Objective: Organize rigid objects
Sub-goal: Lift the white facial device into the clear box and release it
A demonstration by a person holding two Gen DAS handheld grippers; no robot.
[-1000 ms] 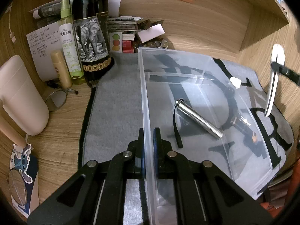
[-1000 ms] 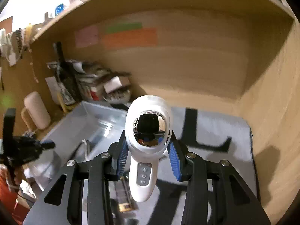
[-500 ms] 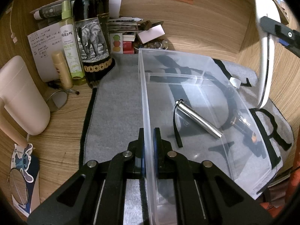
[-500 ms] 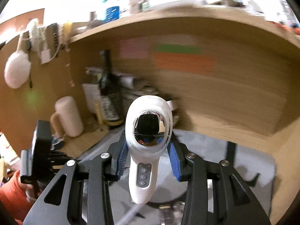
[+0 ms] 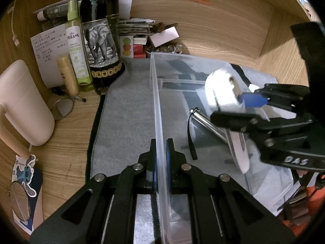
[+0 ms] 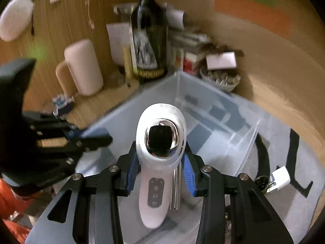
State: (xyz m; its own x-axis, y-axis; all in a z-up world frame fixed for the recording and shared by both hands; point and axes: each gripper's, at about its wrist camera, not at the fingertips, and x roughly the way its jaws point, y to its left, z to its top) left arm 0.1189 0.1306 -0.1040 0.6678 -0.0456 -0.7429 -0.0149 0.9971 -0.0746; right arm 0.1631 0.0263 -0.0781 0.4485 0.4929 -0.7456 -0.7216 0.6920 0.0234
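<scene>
I have the white handheld device [image 6: 156, 162] clamped between the blue pads [image 6: 133, 169] of my right hand-held gripper [image 6: 160, 171], squeezed at its neck just under the mirrored oval head, with the button panel and handle hanging down toward me. It sits above the clear plastic bin [image 6: 239, 126], over the bin's near part, its lower end pointing down into the bin. In the left wrist view the same device [image 5: 221, 95] shows blurred over the right half of the bin [image 5: 157, 105], with the right hand-held gripper [image 5: 249, 101] reaching in from the right.

Inside the bin, on its floor, lies a silver metal cylinder [image 5: 211, 125] with a black strap [image 5: 191, 138]; from the right wrist view the cylinder [image 6: 176, 189] shows just behind the device's handle.

My left hand-held gripper [image 5: 161, 162] is closed on the bin's left wall, one pad on each side of the thin clear plastic.

The bin rests on a grey mat [image 5: 126, 122] with black lettering, spread over the wooden worktop [image 5: 67, 142]. Beyond the bin's far left corner stands a dark wine bottle [image 5: 100, 46] with an elephant label, and left of that a green spray bottle [image 5: 77, 50] and a small tan tube [image 5: 68, 75]. Further left of the bin is a pale pink jug [image 5: 22, 103]. A white plug adapter [image 6: 279, 179] lies on the mat just outside the bin's right wall.
</scene>
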